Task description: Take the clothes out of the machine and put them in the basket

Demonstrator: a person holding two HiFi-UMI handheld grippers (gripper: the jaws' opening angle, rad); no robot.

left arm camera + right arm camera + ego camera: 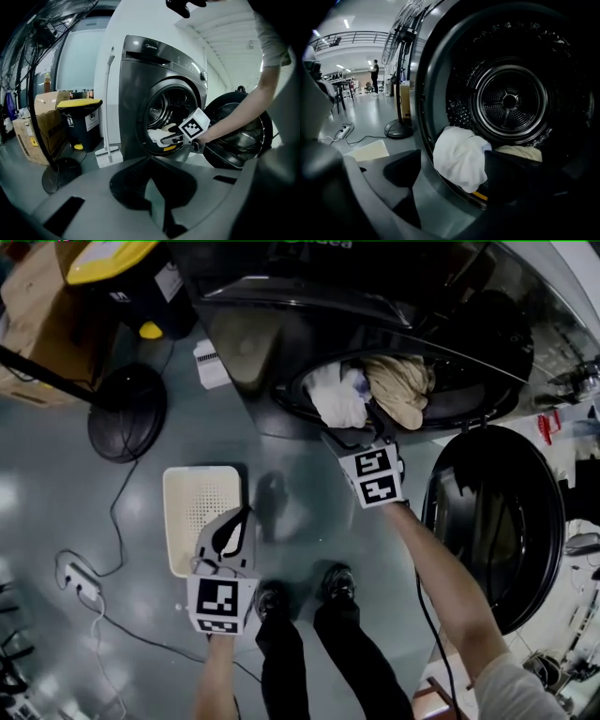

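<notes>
The washing machine (281, 296) stands with its round door (497, 521) swung open. In the drum mouth lie a white cloth (336, 395) and a beige cloth (401, 388). My right gripper (354, 439) is open at the drum's rim. In the right gripper view the white cloth (461, 157) hangs over the rim between the spread jaws of my right gripper (454, 157), and the pads are not pressing on it. The beige cloth (520, 152) lies behind. My left gripper (239, 521) is shut and holds nothing, above the cream basket (192, 498) on the floor.
A fan's round base (128, 412) and a black bin with a yellow lid (112, 263) stand left of the machine, by a cardboard box (28, 324). A power strip (80, 579) and cables trail across the floor. The person's feet (272, 598) are beside the basket.
</notes>
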